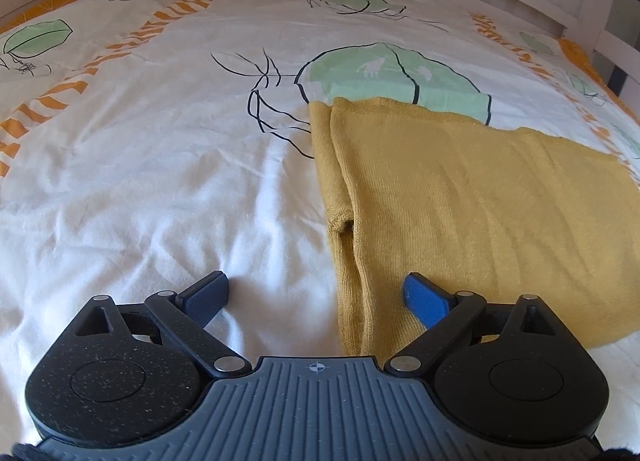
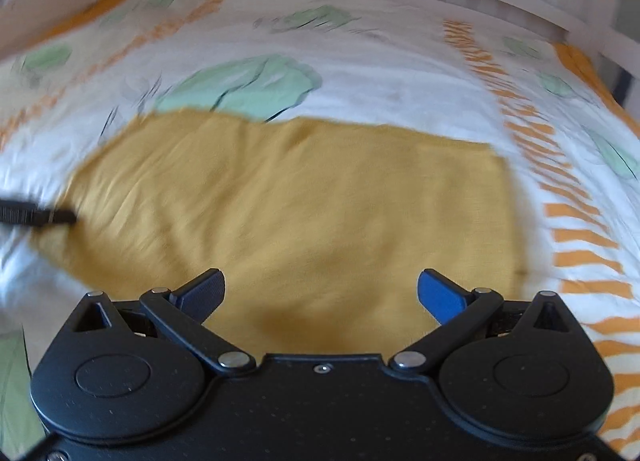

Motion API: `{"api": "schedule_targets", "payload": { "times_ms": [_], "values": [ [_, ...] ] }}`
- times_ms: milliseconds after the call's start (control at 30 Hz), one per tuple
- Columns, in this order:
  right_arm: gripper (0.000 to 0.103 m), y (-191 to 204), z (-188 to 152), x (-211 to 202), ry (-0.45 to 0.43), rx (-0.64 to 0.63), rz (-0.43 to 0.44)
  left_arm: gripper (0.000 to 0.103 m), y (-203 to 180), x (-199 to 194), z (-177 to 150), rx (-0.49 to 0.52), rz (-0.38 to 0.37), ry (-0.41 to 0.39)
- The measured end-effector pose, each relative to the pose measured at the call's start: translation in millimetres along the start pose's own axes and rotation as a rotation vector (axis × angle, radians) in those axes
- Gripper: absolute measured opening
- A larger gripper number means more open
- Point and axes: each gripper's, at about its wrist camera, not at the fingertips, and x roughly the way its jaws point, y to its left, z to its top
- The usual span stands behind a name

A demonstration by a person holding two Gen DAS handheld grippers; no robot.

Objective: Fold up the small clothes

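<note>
Lying across the lower right of the left wrist view, the mustard-yellow knitted garment [image 1: 460, 197] rests flat on the white bed cover printed with green leaves and orange stripes [image 1: 140, 161], its sleeve folded in along the left edge. In the right wrist view, which is blurred, the same garment [image 2: 300, 201] fills the middle of the frame.

The left gripper [image 1: 316, 297] has its jaws spread wide and grips nothing; its right blue pad [image 1: 424, 303] sits over the cloth's lower left edge, the other pad over bare cover. The right gripper [image 2: 320, 291] is likewise parted and empty, above the garment's near edge. A dark finger at the far left of that view [image 2: 36, 215] is probably the left gripper.

Risks, as I judge them: a pinch could catch the bed cover along with the knit and drag both; gripping only the top layer could pull the tucked sleeve loose; uneven lifting could skew the fold.

No containers appear in either view.
</note>
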Motion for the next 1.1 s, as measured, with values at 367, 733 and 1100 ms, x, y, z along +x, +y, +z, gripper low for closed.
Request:
{"api": "schedule_targets", "payload": {
  "times_ms": [367,733,1100],
  "values": [
    [0.102,-129,-2,21,0.057,0.443,0.16,0.101,1,3,2,-0.002,-0.03,0.021],
    [0.103,-146,-4,57,0.063,0.541,0.375,0.101,10,1,7,-0.059,-0.088,0.026],
    [0.103,-143,8,73,0.066,0.509,0.427,0.1,5,-1,8,-0.048,-0.095,0.003]
  ]
}}
